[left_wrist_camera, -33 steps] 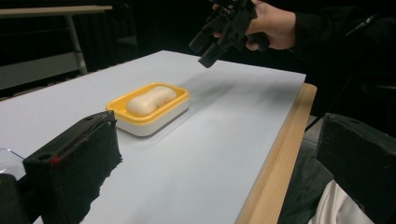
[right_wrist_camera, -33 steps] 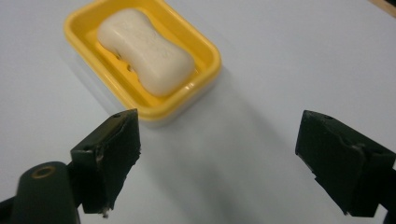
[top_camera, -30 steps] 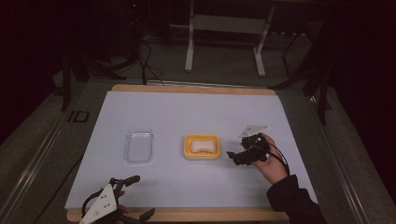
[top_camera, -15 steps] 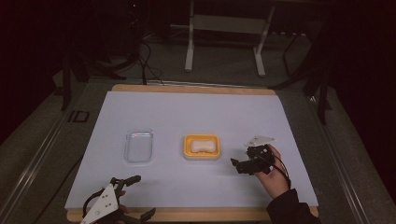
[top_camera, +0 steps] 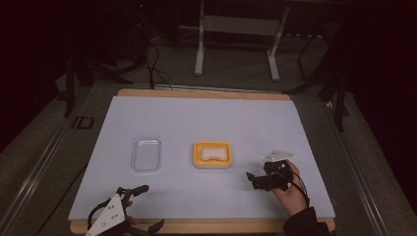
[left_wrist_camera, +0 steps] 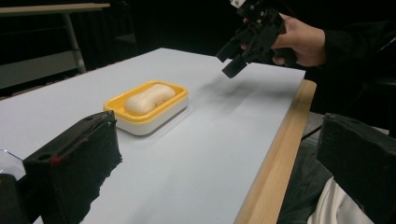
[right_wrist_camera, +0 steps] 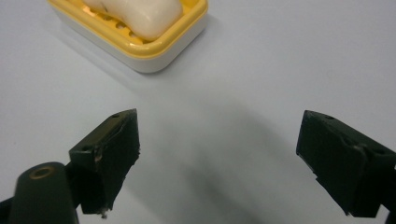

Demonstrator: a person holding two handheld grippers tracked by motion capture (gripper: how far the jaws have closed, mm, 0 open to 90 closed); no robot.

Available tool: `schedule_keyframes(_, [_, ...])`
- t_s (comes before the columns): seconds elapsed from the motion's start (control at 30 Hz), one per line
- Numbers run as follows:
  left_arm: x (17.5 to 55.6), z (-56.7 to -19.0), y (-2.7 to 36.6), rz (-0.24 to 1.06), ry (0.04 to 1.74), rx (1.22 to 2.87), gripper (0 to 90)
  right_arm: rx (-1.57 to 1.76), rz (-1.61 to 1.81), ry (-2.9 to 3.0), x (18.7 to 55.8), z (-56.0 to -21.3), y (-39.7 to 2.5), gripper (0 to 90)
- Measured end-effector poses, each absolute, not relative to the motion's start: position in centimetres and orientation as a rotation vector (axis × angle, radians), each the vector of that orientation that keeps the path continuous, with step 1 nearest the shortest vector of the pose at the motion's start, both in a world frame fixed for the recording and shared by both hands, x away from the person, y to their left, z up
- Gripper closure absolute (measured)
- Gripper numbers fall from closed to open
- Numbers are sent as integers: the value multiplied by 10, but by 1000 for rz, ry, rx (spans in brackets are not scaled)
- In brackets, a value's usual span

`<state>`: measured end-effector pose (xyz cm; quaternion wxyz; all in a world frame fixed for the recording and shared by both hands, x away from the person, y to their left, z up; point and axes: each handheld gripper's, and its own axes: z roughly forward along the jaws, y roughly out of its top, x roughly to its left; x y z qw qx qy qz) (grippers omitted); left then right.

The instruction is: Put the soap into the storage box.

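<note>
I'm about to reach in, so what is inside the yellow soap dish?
A pale bar of soap lies inside the yellow soap dish, on a slotted yellow insert. Whatever sits under the bar and below the slots is covered. The right tool is open, off to the side.

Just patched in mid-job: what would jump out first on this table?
The yellow soap dish with its pale soap bar sits mid-table, the one bright thing on the white table. Right of it the right claw hangs open, aimed at the dish. A clear lid lies left of the dish, and the left claw rests open at the near edge.
</note>
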<state>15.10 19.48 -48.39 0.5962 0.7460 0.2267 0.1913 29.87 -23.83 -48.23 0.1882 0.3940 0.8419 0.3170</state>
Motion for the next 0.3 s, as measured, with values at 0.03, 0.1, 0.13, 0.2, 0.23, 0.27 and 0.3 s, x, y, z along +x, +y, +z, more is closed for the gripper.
schedule_keyframes(0.03, [151,-484,195,444,526,1732,1,1105,892,2367,298,-483,-239,131])
schedule_keyframes(0.1, [151,-484,194,444,527,1735,0,1111,897,2367,298,-483,-239,131])
schedule_keyframes(0.13, [151,-484,194,444,526,1735,1,1110,899,2365,298,-482,-240,131])
schedule_keyframes(0.2, [151,-484,194,444,526,1735,1,1110,900,2364,298,-482,-240,131])
schedule_keyframes(0.23, [151,-484,194,444,525,1735,1,1113,902,2361,298,-482,-240,131])
schedule_keyframes(0.27, [151,-484,194,444,525,1734,1,1114,903,2361,299,-482,-241,131])
schedule_keyframes(0.3, [151,-484,194,444,526,1735,1,1117,902,2362,299,-483,-241,131])
